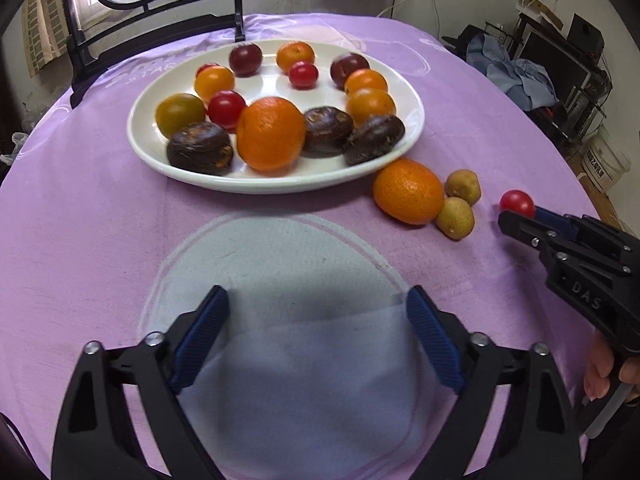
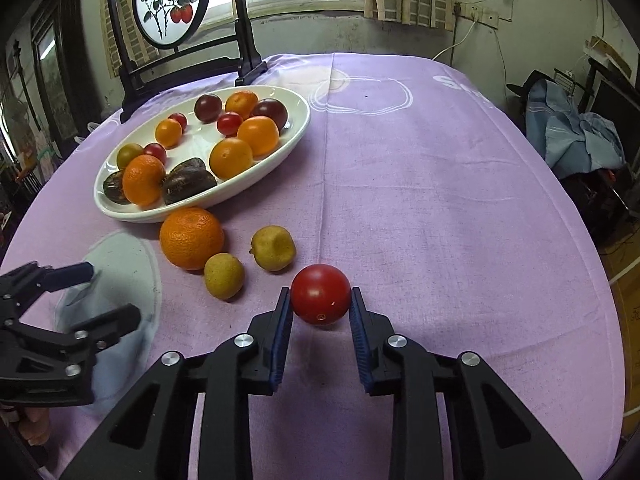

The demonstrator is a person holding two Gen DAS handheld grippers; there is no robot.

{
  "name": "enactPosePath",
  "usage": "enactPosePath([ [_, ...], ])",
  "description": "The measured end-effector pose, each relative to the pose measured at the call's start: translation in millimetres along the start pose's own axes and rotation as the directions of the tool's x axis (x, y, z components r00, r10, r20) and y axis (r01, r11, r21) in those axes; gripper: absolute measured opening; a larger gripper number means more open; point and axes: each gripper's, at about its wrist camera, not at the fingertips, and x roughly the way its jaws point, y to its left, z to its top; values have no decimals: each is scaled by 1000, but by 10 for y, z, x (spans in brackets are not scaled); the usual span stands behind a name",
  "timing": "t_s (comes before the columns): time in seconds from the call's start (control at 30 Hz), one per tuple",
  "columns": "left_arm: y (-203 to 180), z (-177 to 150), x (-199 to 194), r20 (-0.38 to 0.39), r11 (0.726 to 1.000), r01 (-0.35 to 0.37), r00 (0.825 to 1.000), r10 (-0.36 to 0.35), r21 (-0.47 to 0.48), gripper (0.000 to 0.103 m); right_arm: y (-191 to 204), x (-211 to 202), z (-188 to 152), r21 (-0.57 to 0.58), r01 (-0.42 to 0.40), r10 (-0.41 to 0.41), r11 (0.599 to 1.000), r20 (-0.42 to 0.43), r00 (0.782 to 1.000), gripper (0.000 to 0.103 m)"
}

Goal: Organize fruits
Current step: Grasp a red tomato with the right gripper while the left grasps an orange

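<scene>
A white oval plate on the purple tablecloth holds several oranges, red tomatoes, dark plums and dark brown fruits. Beside it on the cloth lie a large orange and two small yellow-brown fruits. My right gripper has its blue pads on both sides of a red tomato and is shut on it. My left gripper is open and empty above a pale round patch on the cloth.
A black stand with a round painted panel rises behind the plate. A heap of blue cloth and shelves stands beyond the table's right edge. The table edge curves away at the right.
</scene>
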Motion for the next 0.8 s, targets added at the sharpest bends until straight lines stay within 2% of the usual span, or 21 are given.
enactPosePath([
  [0.13, -129, 70, 53, -6, 1000, -20, 1000, 20, 11, 81, -44, -70, -2, 8, -17, 17, 1000, 13, 1000, 29],
  [0.37, -330, 257, 157, -8, 999, -34, 999, 34, -2, 70, 5, -169, -32, 6, -74, 74, 997, 16, 997, 29],
  [0.8, -509, 508, 297, -8, 996, -44, 999, 43, -80, 69, 17, -232, -40, 0, -92, 92, 996, 34, 995, 29],
])
